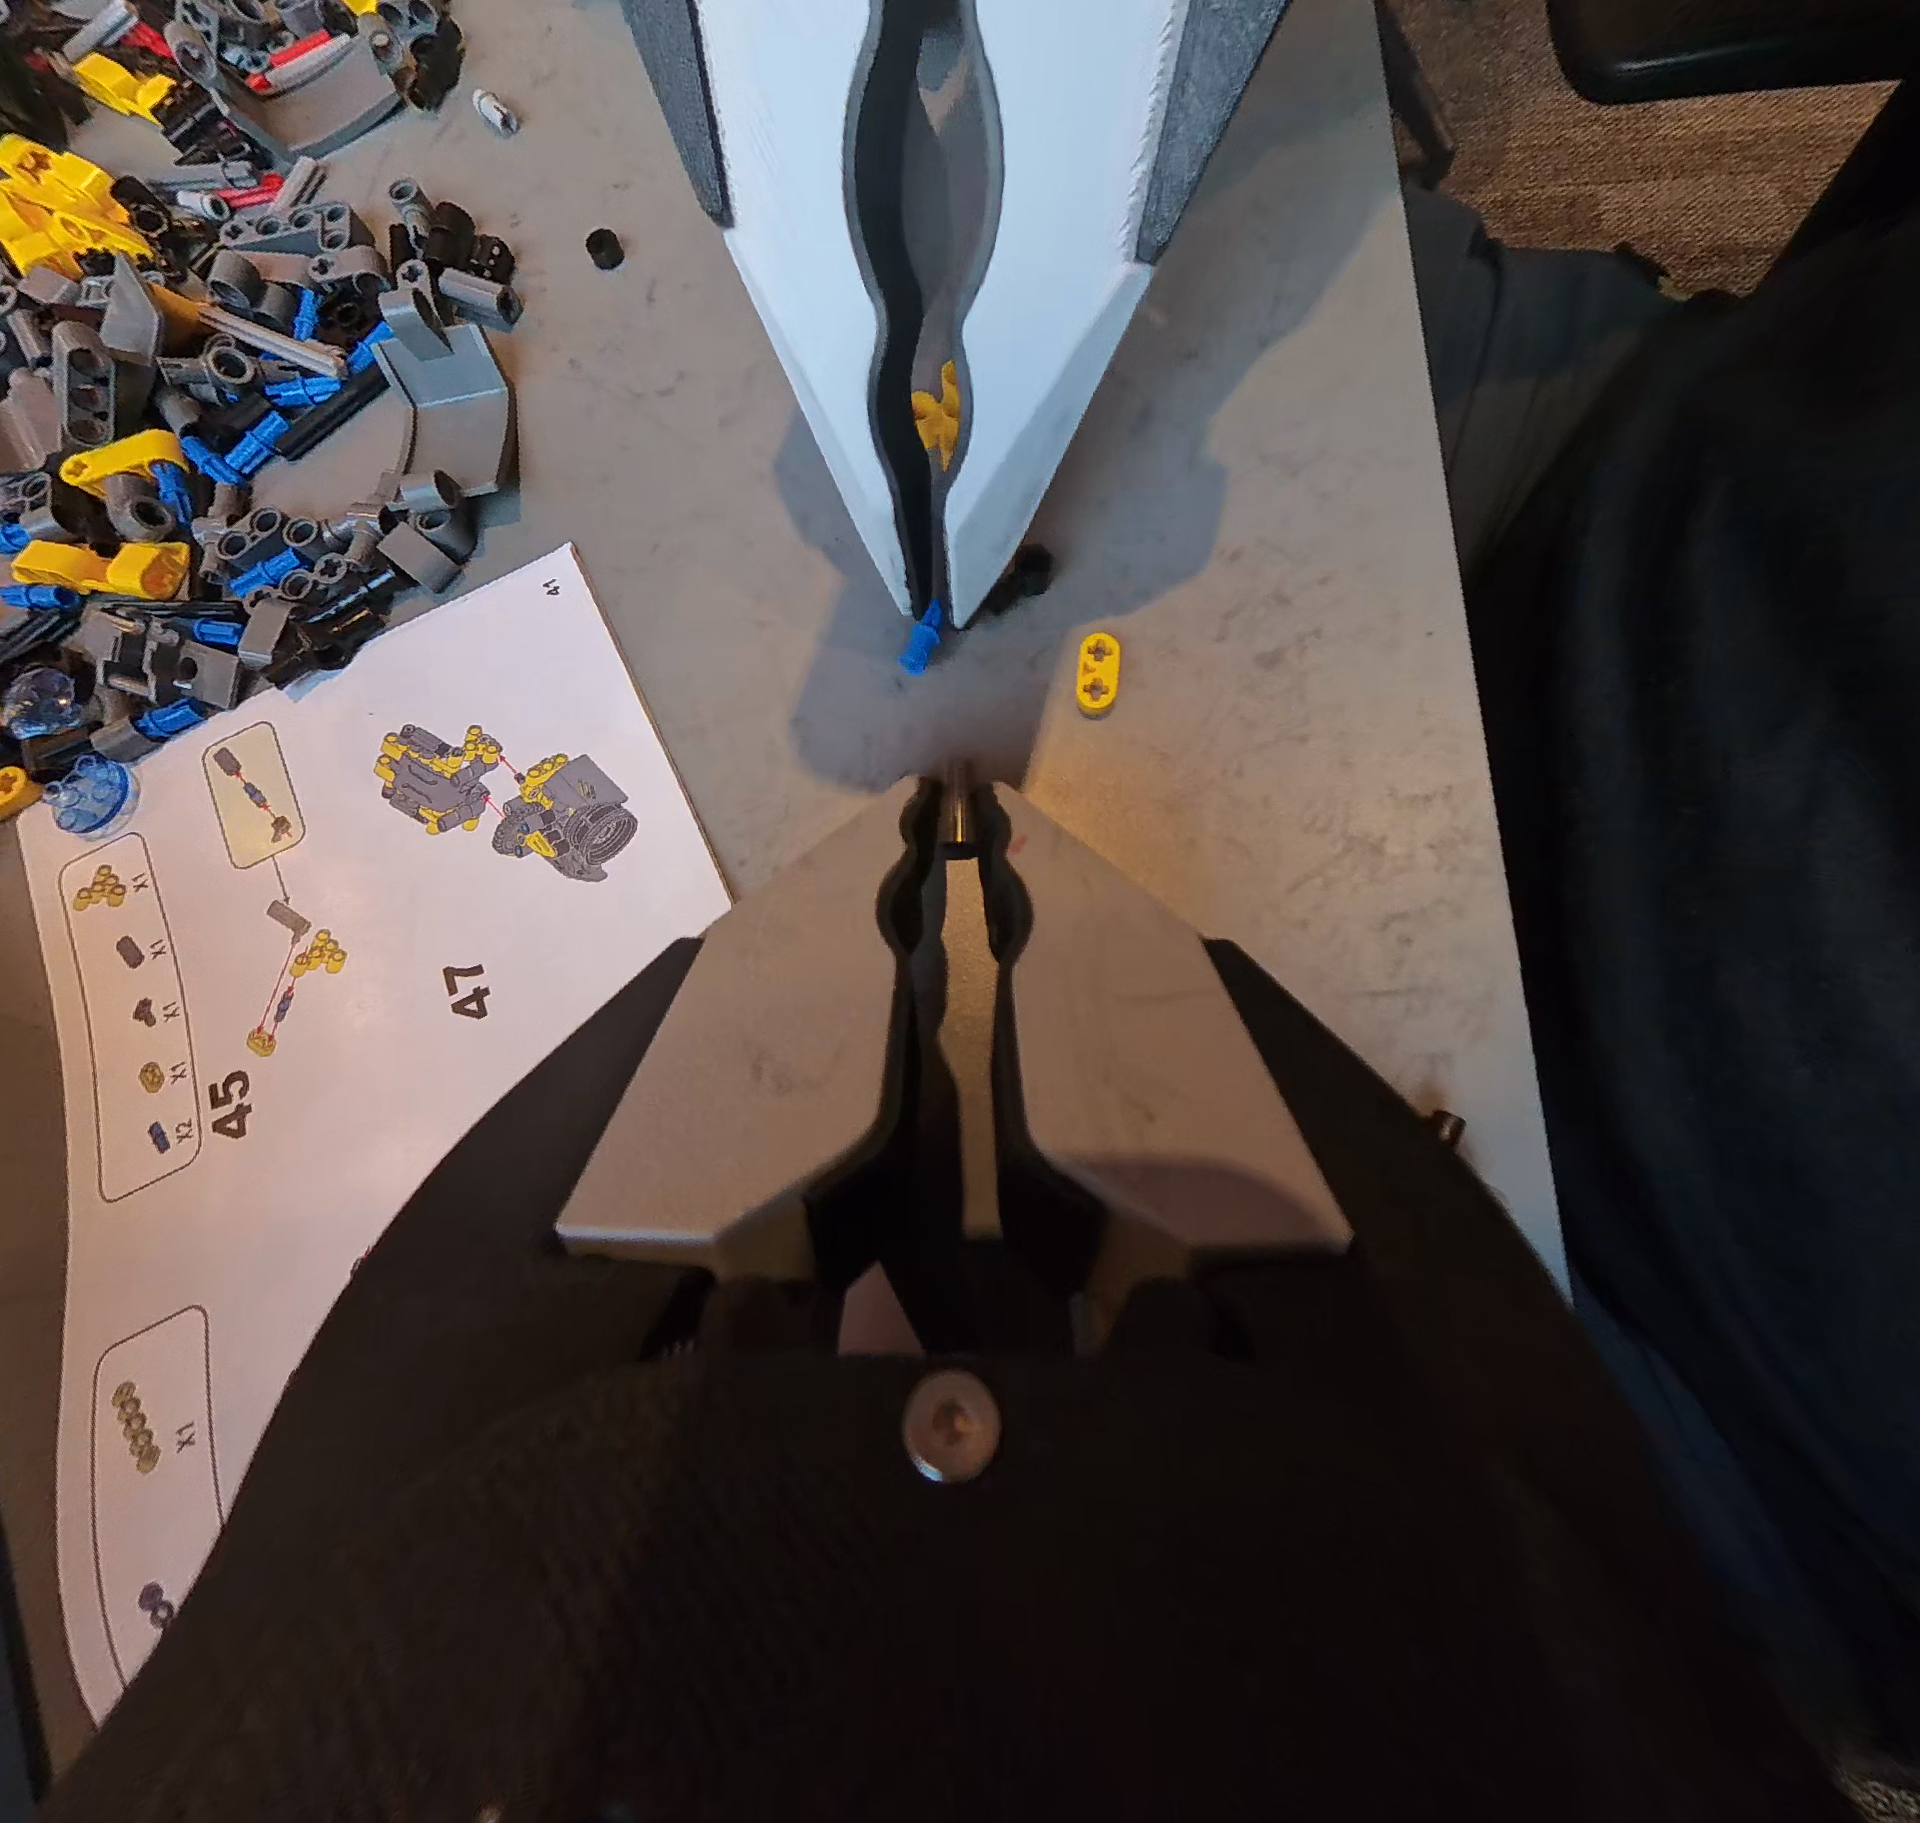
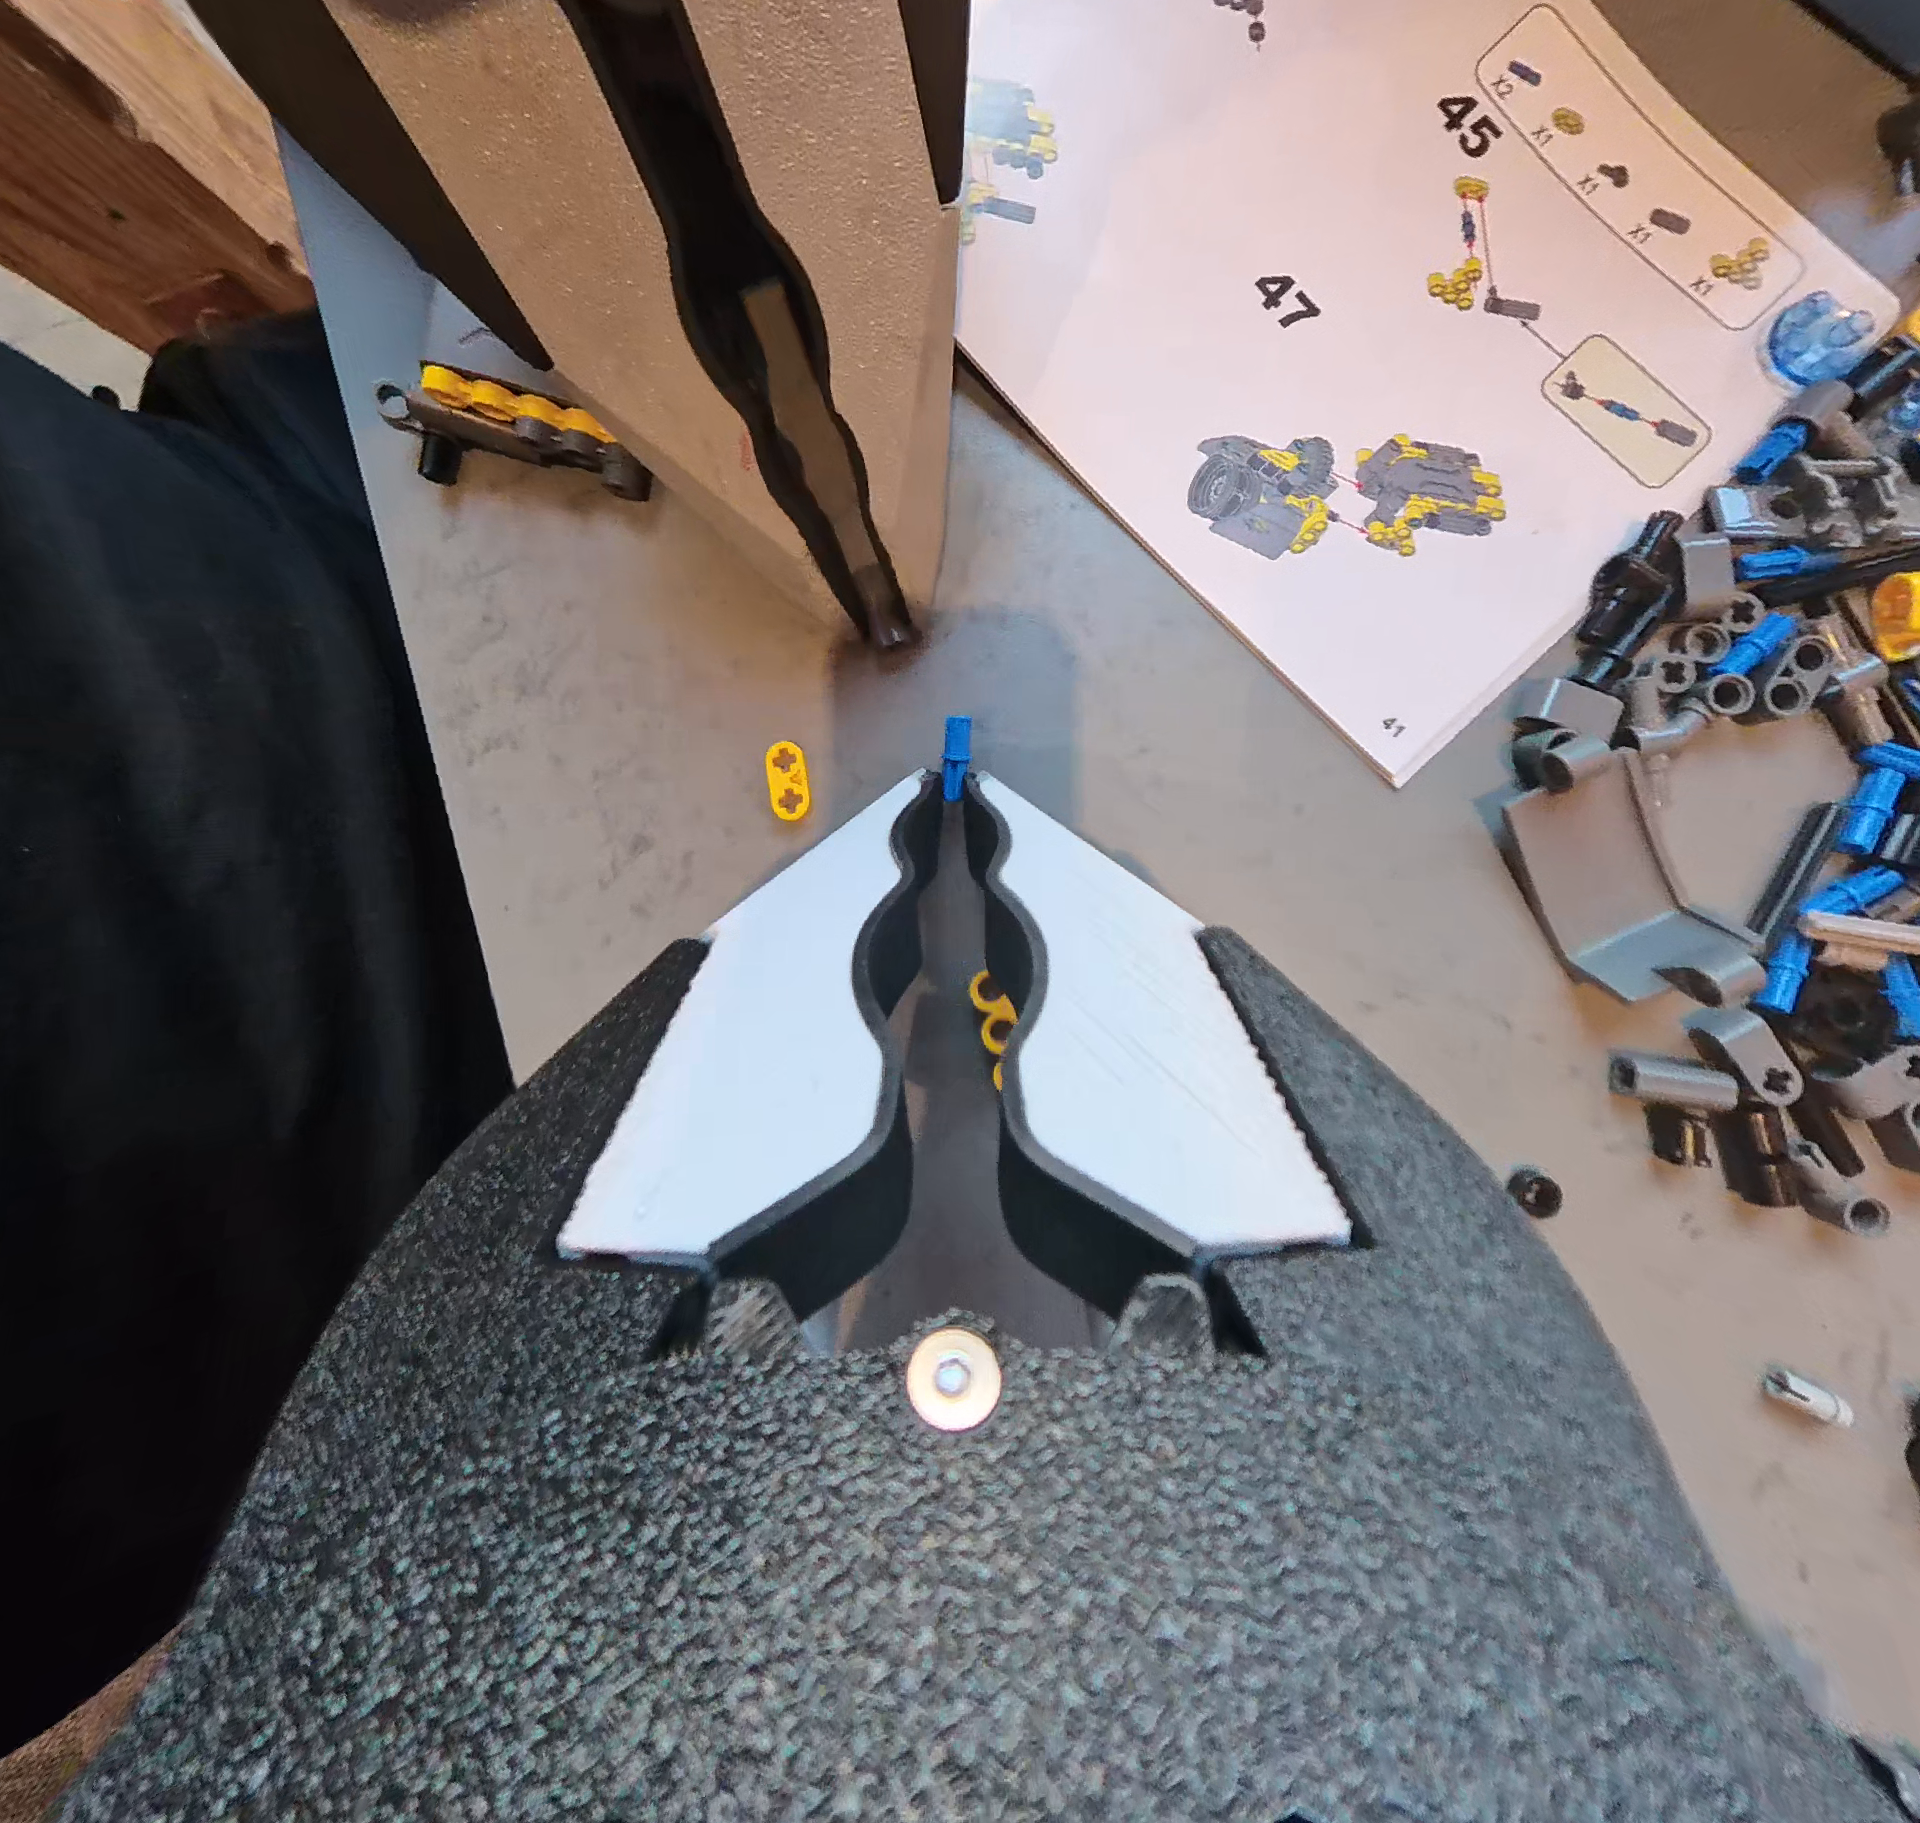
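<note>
My right gripper (image 2: 951,786), with white fingers, is shut on a small blue pin (image 2: 954,747) that sticks out past its tips. My left gripper (image 1: 956,794), with grey fingers, is shut on a small dark cylindrical piece (image 1: 958,817). The two grippers point tip to tip just above the grey table (image 1: 1247,734), a short gap apart. The blue pin (image 1: 922,643) and the dark piece (image 2: 891,630) face each other. A small yellow two-hole beam (image 2: 788,781) lies on the table beside the tips. A yellow part (image 2: 992,1020) shows under the right gripper's fingers.
An open instruction booklet (image 2: 1351,319) lies flat beside a big pile of grey, black, blue and yellow building parts (image 1: 208,371). A yellow and grey beam assembly (image 2: 520,423) lies near the table edge. A person's dark clothing (image 2: 208,838) is along that edge. Both grippers' tips are close together, under 4 cm apart.
</note>
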